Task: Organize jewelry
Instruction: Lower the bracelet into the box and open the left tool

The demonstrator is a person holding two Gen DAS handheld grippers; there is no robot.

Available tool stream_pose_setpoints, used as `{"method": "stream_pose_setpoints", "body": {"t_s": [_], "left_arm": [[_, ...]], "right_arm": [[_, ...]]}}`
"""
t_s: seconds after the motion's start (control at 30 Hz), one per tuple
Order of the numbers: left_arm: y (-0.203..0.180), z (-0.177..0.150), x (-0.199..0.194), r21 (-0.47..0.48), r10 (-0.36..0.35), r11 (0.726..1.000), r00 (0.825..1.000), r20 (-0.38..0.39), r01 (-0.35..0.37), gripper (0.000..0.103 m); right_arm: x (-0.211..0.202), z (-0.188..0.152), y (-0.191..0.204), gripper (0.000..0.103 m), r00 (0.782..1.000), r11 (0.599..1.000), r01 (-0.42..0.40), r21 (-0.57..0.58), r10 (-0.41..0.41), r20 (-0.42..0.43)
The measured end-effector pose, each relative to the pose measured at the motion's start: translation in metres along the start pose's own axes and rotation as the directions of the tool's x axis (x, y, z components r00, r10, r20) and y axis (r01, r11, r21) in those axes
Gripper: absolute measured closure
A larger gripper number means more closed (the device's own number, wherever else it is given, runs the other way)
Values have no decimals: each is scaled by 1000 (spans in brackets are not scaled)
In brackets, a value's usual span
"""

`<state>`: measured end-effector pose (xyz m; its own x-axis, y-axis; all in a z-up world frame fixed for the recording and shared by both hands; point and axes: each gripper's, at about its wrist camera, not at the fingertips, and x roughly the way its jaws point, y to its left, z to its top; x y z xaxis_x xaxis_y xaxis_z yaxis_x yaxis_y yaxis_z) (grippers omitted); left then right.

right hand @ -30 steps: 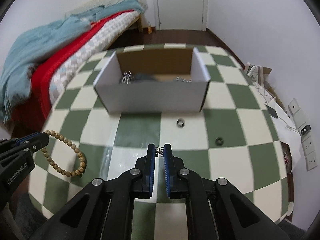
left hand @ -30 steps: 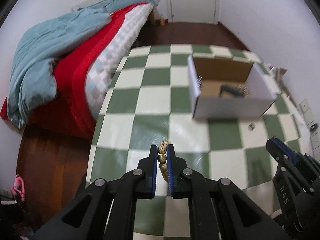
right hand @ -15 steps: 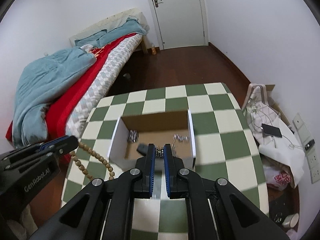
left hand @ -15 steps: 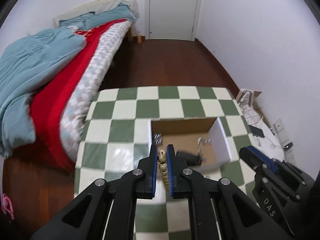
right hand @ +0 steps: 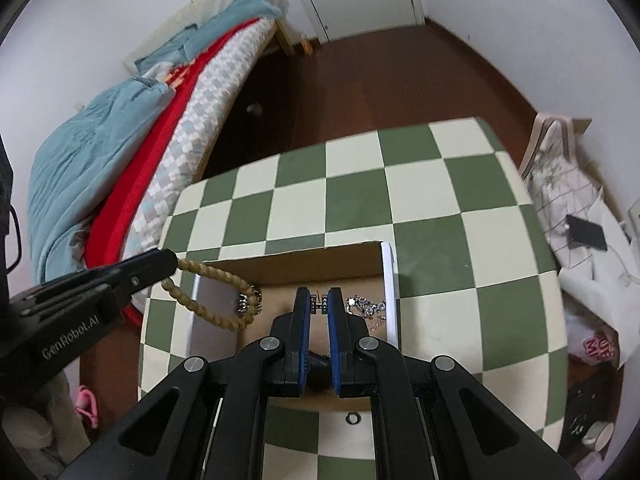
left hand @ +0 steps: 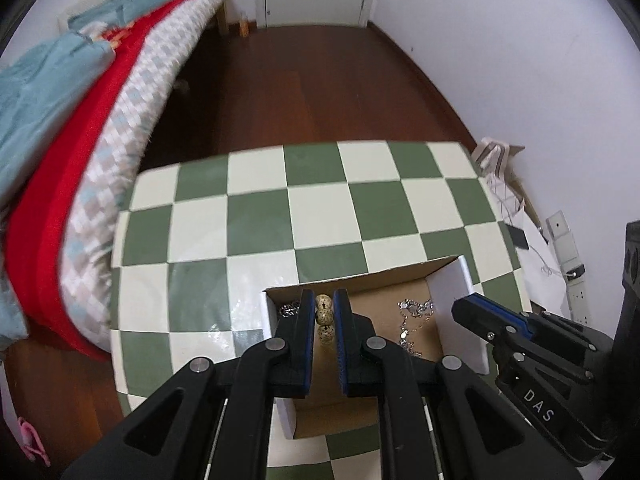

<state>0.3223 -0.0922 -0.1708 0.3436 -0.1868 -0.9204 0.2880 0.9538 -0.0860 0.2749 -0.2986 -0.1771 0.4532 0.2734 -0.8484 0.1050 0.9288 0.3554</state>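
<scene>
My left gripper (left hand: 323, 308) is shut on a wooden bead bracelet (left hand: 324, 314). It holds it above the left part of an open white cardboard box (left hand: 460, 288). In the right wrist view the bracelet (right hand: 212, 300) hangs in a loop from the left gripper (right hand: 170, 264) over the box's left wall (right hand: 194, 312). My right gripper (right hand: 319, 305) is shut on a small silver jewelry piece (right hand: 319, 304) above the box's middle. Silver chains (right hand: 366, 308) and a silver ring piece (right hand: 250, 304) lie in the box.
The box stands on a green and white checkered table (left hand: 320, 208). A small dark ring (right hand: 353, 418) lies on the table in front of the box. A bed with red and blue bedding (left hand: 80, 112) is at the left. Bags (right hand: 576, 216) lie at the right.
Both grippers have risen from low over the table and moved forward over the box. The box now lies right under both grippers. Both stay shut on their pieces.
</scene>
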Motion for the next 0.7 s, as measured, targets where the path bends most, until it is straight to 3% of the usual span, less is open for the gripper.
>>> {"method": "stream_pose_setpoints", "body": {"t_s": [0.1, 0.17, 0.23, 0.27, 0.37, 0.53, 0.7], "left_arm": [[4, 2, 9, -21, -21, 1000, 1000, -15, 20, 92], [6, 4, 10, -31, 3, 1000, 1000, -5, -4, 78], [10, 5, 8, -49, 23, 999, 1000, 14, -23, 27], [13, 5, 4, -63, 28, 998, 999, 29, -26, 18], [20, 5, -1, -82, 51, 996, 998, 47, -47, 14], [29, -5, -14, -84, 168, 983, 982, 86, -160, 2], [37, -26, -25, -92, 266, 962, 954, 137, -256, 1]], "right_arm": [[18, 7, -1, 94, 998, 1000, -24, 10, 24, -59], [26, 10, -2, 93, 996, 999, -35, 28, 37, -83], [29, 11, -3, 90, 995, 999, -35, 42, 38, -89], [29, 11, -3, 82, 996, 999, -28, 43, 31, -87], [24, 12, -5, 56, 998, 999, -13, 52, 16, -64], [13, 11, -7, 50, 999, 998, 35, 48, -33, -37], [0, 0, -1, 21, 983, 983, 183, -18, -183, -3]]}}
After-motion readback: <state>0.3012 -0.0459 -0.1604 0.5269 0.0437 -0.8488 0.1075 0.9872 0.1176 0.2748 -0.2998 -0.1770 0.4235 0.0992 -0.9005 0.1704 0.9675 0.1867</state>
